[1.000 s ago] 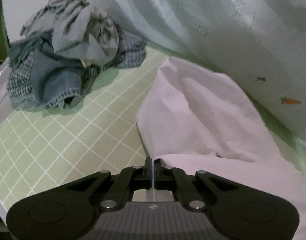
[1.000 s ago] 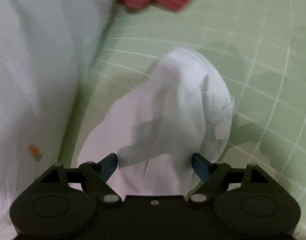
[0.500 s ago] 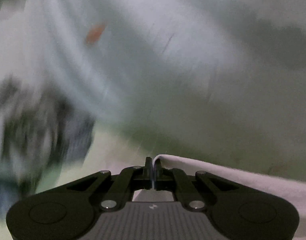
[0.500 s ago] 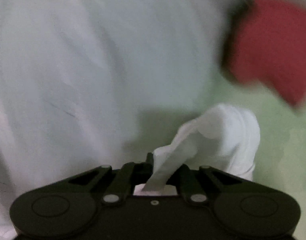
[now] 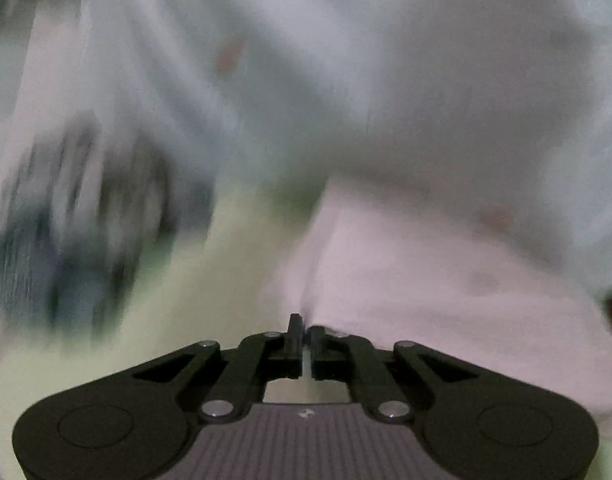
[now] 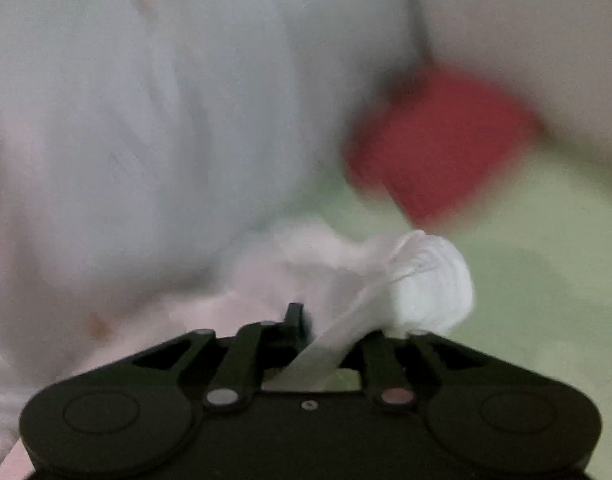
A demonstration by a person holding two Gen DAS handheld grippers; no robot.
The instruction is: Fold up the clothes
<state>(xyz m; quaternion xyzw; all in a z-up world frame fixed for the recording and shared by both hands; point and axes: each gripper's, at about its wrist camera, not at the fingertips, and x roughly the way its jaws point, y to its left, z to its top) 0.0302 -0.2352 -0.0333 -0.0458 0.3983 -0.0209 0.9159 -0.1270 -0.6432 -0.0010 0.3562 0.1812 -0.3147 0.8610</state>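
Two wrist views of a pale pink garment [image 5: 446, 280] lifted partly off a green bench [image 5: 193, 300]; both pictures are motion-blurred.

Largest: a broad pale bluish-white cloth with small orange marks [image 6: 145, 120] fills the far side of both views. Whether it is a bedsheet or a backdrop cannot be told.

Bench: the green surface shows along its near side in both views. At its far left lies a dark blurred heap of blue and grey clothes [image 5: 77, 240]; in the right wrist view a red item [image 6: 438, 148] lies towards the far right.

Garment: it spreads from the left tongs towards the far right of the bench and meets the pale cloth behind. It appears thin, light and limp, bunching into a wad [image 6: 430, 280] at the right tongs. By judgement it will sag and slide wherever unsupported, and a bunched grip will drag wrinkles into the fold. Hold is best taken at a hem or corner, one in each tongs, and drawn taut.

Left tongs [image 5: 305, 330]: clenched on a thin edge of the garment, held low over the bench and pointing forward.

Right tongs [image 6: 306, 320]: clenched on a twisted strip of the same garment, low and forward-pointing.
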